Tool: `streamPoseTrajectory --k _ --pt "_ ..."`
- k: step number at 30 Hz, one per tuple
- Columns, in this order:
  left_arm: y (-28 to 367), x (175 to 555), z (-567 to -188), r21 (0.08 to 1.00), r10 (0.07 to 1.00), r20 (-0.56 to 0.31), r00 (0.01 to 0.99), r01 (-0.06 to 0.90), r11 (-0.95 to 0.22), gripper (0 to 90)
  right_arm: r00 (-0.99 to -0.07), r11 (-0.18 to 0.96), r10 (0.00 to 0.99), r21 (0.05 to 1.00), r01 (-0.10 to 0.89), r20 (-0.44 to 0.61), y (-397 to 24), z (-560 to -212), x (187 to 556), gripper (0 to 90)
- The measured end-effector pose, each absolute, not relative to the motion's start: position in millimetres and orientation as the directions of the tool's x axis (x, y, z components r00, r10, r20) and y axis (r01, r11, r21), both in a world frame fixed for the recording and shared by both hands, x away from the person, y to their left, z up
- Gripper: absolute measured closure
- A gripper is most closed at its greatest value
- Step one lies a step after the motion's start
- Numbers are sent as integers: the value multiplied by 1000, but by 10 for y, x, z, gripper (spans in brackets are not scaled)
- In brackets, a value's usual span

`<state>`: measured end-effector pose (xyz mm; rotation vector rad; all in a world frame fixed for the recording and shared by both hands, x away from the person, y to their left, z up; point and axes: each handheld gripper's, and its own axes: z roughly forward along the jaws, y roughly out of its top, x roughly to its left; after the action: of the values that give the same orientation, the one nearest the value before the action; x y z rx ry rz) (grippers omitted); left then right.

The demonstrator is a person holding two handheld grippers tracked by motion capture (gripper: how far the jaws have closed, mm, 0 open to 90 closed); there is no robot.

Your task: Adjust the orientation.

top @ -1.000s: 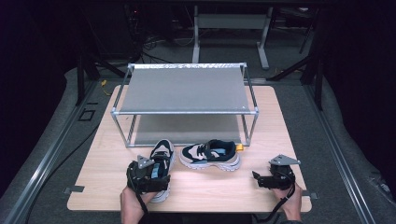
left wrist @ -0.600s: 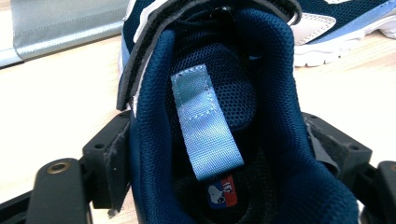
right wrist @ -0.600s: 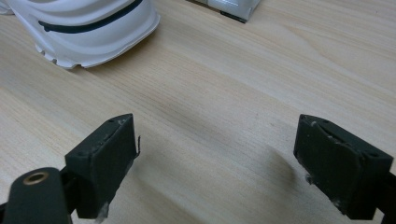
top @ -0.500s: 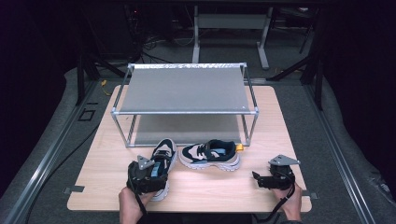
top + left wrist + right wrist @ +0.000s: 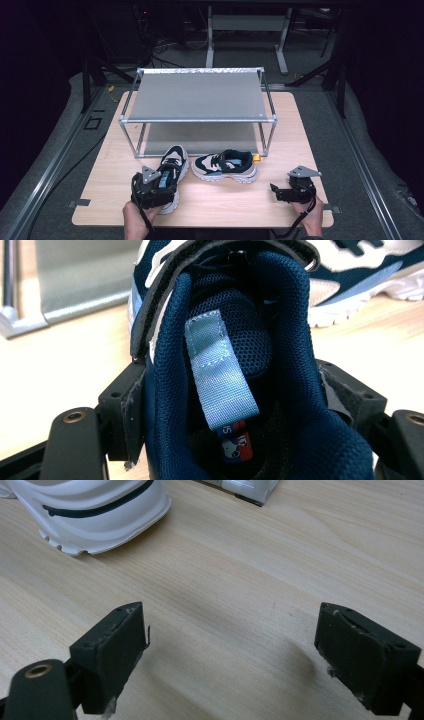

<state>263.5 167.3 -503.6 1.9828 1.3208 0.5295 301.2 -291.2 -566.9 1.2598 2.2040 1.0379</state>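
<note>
On the table: a wooden table (image 5: 210, 200) carries a metal rack (image 5: 197, 97) at its far half and two shoes in front of it.
Left shoe: the shoe (image 5: 170, 172) lies near the front left of the table, toe toward the rack, heel toward the person; navy lining and a pale blue heel loop (image 5: 220, 370) show in the left gripper view.
Left gripper: the left gripper (image 5: 152, 187) sits over the heel of that shoe; its jaws have just been closing and the pads (image 5: 125, 405) now press on either side of the heel collar, so it grips the shoe.
Other shoe: the second shoe (image 5: 225, 166) lies sideways just beside the first, right in front of the rack's lower shelf.
Right gripper: the right gripper (image 5: 280, 192) rests low at the front right of the table, well apart from both shoes; its jaws stand wide with bare wood between them, holding nothing.
Hands: a hand (image 5: 137, 220) holds the left gripper, another hand (image 5: 310, 220) the right.
</note>
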Motion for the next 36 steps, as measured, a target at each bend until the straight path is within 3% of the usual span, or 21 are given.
streamPoseTrajectory --k 7,21,36 --pt "1703 2707 -4928 745 916 -27 400 619 -248 250 -516 318 856 764 562 24 -2912 -5670 3012 124" --pt "1733 3228 -4738 753 918 -35 394 614 -235 250 -513 315 858 764 563 25 -2913 -5668 3010 124" --pt "1484 3730 -4899 740 921 -25 390 626 -245 248 -509 313 860 765 563 23 -2916 -5666 3007 124"
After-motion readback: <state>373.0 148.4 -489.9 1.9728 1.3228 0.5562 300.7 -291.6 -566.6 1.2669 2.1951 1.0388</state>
